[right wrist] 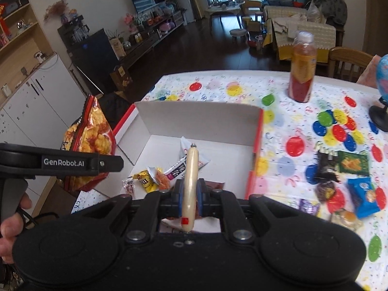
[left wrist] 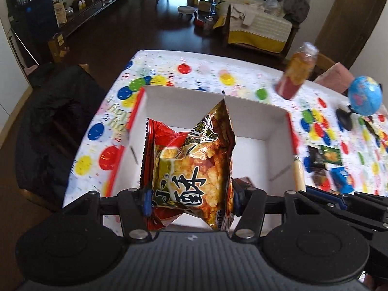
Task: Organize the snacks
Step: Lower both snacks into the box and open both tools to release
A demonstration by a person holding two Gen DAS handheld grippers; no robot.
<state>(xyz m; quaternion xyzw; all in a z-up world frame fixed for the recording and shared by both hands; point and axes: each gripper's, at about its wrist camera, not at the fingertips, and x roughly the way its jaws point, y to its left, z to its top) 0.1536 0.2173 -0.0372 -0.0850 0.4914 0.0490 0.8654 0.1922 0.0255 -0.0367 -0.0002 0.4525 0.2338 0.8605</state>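
My left gripper is shut on a red and gold rice-cracker bag and holds it upright above the white cardboard box. The same bag shows at the left of the right wrist view, by the box's left wall. My right gripper is shut on a pale wrapped sausage stick, held over the near part of the box. Small snack packets lie on the box floor. The sausage stick also shows at the box's right wall in the left wrist view.
The box stands on a table with a balloon-print cloth. Loose snack packets lie right of the box. A red and orange drink bottle stands at the back. A blue globe stands at the far right. A wooden chair is behind the table.
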